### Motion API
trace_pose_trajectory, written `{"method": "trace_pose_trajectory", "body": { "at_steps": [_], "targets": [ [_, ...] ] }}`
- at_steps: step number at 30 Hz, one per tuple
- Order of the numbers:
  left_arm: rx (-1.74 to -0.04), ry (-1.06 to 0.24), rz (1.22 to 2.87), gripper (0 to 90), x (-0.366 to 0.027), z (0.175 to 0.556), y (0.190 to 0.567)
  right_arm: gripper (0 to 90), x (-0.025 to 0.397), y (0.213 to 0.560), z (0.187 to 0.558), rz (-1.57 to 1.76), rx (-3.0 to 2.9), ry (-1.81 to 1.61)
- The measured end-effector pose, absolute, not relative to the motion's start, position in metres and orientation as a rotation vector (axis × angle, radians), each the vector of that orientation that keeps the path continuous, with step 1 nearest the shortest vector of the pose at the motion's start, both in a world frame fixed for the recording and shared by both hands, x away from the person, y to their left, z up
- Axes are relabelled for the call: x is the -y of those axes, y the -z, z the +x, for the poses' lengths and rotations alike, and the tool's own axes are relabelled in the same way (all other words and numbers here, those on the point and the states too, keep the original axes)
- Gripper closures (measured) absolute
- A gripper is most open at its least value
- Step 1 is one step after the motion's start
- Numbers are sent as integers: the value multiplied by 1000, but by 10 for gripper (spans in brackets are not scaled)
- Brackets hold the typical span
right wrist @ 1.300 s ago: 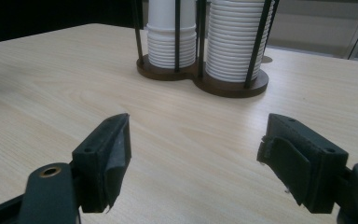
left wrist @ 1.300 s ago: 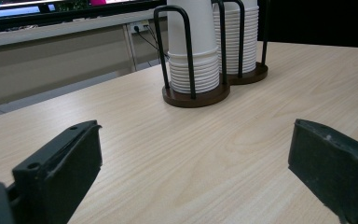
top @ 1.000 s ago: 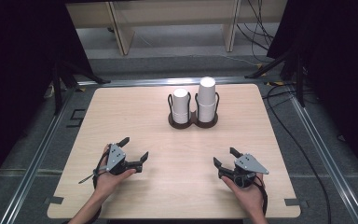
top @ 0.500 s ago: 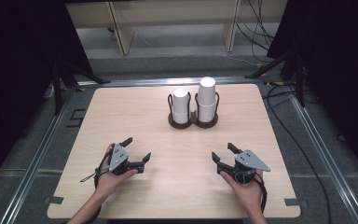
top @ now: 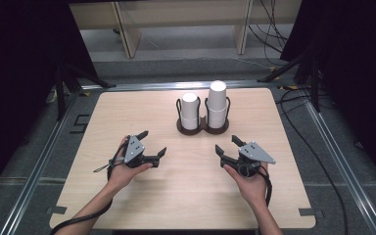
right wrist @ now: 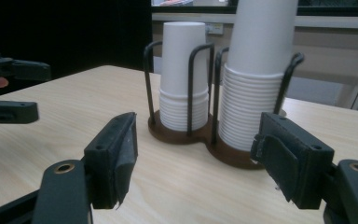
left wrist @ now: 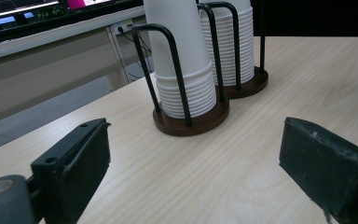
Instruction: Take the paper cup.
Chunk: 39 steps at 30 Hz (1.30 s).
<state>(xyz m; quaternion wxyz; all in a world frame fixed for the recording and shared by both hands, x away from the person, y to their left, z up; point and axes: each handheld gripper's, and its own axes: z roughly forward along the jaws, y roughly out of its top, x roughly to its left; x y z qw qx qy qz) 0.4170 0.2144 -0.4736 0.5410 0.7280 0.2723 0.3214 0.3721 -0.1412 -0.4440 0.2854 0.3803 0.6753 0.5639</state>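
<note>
Moved forward since a second ago: left gripper (top: 152,145) and right gripper (top: 227,144), both now nearer the cup holder (top: 203,128), the holder and its stacks unshifted. Seen from above, held low over the light wood table (top: 284,196), left gripper in the left hand (top: 122,172), right gripper in the right hand (top: 249,181), well apart from each other, each topped by a grey three-cornered plate. Jaws of both spread wide, gripping nothing, bare tabletop showing between the pads in each gripper view. Standing toward the far edge of the table, roughly midway across it, a dark double-ring holder with black wire loops rising round two stacks of white paper cups. Shorter stack (top: 190,111) on the left in the high view, taller stack (top: 217,104) on the right, side by side in adjoining rings, both upright and upside down. Framed between the left gripper's pads (left wrist: 77,165) in its own view, the nearer ring's stack (left wrist: 184,70) with the second stack (left wrist: 235,44) just behind. Viewed along the right gripper (right wrist: 200,161), both stacks ahead on the brown base (right wrist: 182,133), and the left gripper (right wrist: 7,93) farther off at the edge. Beyond the table: grey floor, wooden furniture legs (top: 127,29) and trailing cables (top: 274,19).
</note>
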Motion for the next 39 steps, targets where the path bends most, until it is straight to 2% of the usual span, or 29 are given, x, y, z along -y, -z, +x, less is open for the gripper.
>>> {"method": "trace_pose_trajectory", "body": {
  "at_steps": [7,22,29,39],
  "targets": [
    [-624,-735,1744,140,-197,445,468,317,126,431,394,970,-1793,-1497],
    [-645,-712,1831,146,-155,510,480,324,90,406,455,965,-1831,-1486],
    [-683,-667,1831,145,-144,523,485,299,61,404,483,945,-1844,-1458],
    [-699,-640,1812,150,-137,533,490,290,43,403,513,969,-1849,-1397]
  ]
}}
